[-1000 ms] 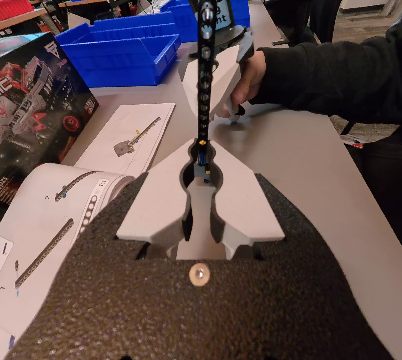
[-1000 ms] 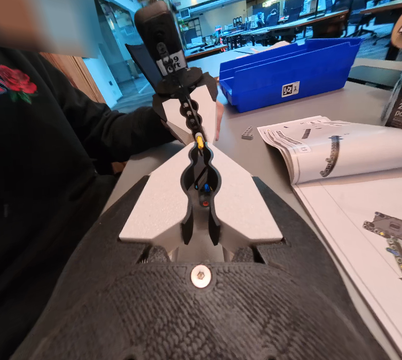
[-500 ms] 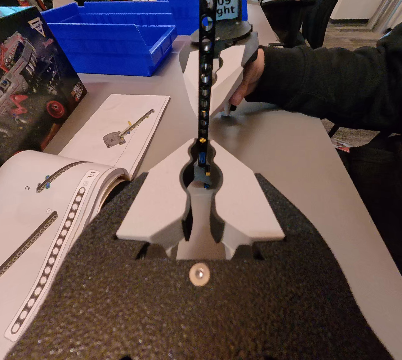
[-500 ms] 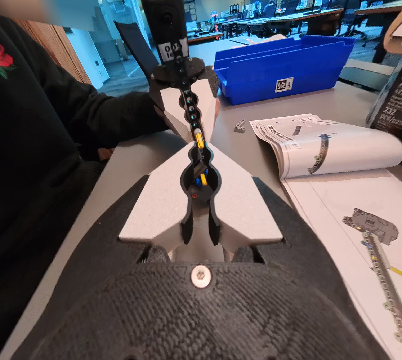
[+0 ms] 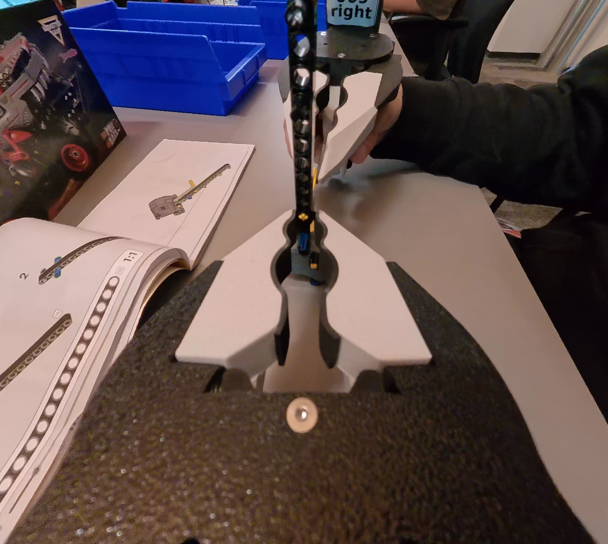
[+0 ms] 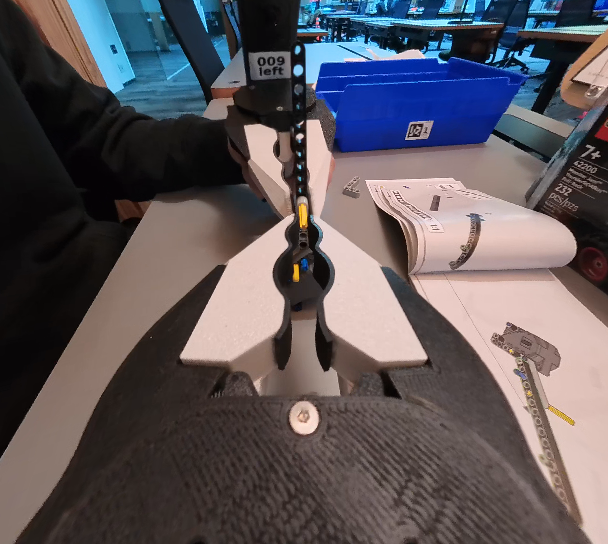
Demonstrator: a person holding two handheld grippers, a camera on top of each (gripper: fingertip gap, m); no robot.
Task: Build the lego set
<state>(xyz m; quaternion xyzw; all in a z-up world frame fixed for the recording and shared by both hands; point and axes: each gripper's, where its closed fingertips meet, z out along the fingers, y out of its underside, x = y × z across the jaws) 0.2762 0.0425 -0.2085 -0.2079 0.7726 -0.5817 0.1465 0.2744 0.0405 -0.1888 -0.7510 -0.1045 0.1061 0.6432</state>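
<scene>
The lego assembly is a long black holed beam [image 5: 301, 120] that stands upright over a grey block [image 5: 301, 265] with blue and yellow pins. My left gripper [image 5: 304, 219] is shut on its lower end. My right gripper [image 6: 302, 219] faces it from the other side and is shut on the same assembly, with a yellow axle [image 6: 302, 216] at its tips and the beam [image 6: 298, 140] rising beyond. The two grippers meet tip to tip above the table. The right gripper [image 5: 324, 176] shows behind the beam in the left wrist view, and the left gripper [image 6: 291, 206] shows behind it in the right wrist view.
An open instruction booklet [image 5: 164, 186] lies beside the grippers; it also shows in the right wrist view [image 6: 460, 225]. The set's box [image 5: 42, 107] stands at the edge. Blue bins [image 5: 171, 68] line the back. A loose grey angled piece [image 6: 351, 188] lies on the table [image 5: 427, 248]. My left and right fingertips are right by each other.
Both grippers have swung together with the assembly, so the booklet and box have shifted in both views. The beam now stands more upright, and the grippers look closer to each other.
</scene>
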